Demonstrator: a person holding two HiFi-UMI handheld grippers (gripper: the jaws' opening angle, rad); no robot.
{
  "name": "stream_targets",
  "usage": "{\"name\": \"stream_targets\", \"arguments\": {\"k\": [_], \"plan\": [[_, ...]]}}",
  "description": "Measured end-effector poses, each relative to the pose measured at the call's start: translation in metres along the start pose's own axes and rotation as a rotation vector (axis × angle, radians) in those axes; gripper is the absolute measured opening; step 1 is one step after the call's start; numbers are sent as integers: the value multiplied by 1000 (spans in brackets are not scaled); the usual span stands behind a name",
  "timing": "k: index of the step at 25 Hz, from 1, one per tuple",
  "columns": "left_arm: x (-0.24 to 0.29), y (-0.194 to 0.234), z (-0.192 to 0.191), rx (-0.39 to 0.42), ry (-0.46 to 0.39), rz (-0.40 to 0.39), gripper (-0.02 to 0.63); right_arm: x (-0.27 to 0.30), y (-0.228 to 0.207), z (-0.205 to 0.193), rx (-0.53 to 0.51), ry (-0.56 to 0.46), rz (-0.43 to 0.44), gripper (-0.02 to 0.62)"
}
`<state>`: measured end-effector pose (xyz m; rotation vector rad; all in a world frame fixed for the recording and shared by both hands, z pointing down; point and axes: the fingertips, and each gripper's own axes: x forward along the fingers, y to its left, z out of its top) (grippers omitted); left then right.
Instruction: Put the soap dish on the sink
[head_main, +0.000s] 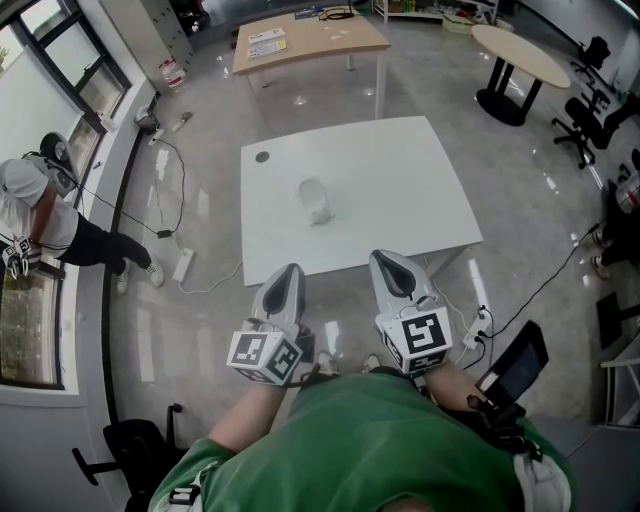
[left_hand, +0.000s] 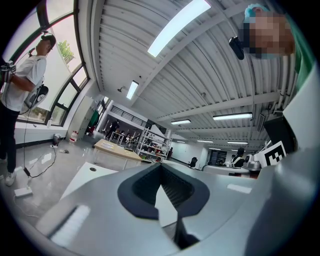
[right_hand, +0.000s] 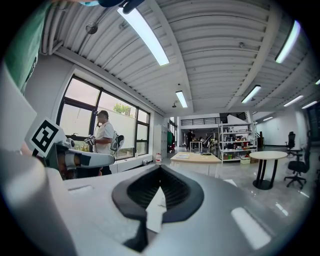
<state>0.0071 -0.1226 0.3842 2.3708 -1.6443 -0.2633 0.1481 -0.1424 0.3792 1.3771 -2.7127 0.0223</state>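
**Head view**
- White table (head_main: 400, 170): rectangular, centre of frame, on a glossy grey floor.
- Soap dish (head_main: 316, 201): a small pale object lying near the middle of the tabletop. Its detail is too small to make out, and neither gripper touches it.
- Dark round hole (head_main: 262, 156): in the tabletop near the far left corner.
- Left gripper (head_main: 289, 272) and right gripper (head_main: 386, 260): held side by side at the table's near edge, both well apart from the soap dish. Each carries a marker cube at its rear.
- Green shirt (head_main: 380, 440): on the wearer, filling the bottom of the frame.
- Wooden table (head_main: 310, 40): beyond the white table.
- Round table (head_main: 520, 52): far right, on a dark pedestal.
- Power strip (head_main: 183, 265): on the floor left of the white table, among trailing cables.
- Person in a white shirt (head_main: 35, 205): beside the windows at the left edge.

**Left gripper view**
- Jaws: together, the dark pads meeting along one seam, with nothing between them.
- Beyond the jaws: the white tabletop, then the wooden table.
- Metal shelving (left_hand: 152, 145): stands behind the wooden table.
- Person in a white shirt: stands at the far left by the glass.
- Strip lights (left_hand: 177, 27): run across the ribbed ceiling.

**Right gripper view**
- Jaws: together and empty. A sliver of white tabletop shows past the pads.
- Left gripper: its marker cube shows at the left edge.
- Background: the person by the windows, the wooden table, the shelving and the round table.
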Motion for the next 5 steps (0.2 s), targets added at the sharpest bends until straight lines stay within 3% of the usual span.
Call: {"name": "stream_targets", "arguments": {"k": [5], "plan": [[-1, 0, 5, -3, 7, 13, 6, 1, 3, 2, -2, -4, 4, 2]]}}
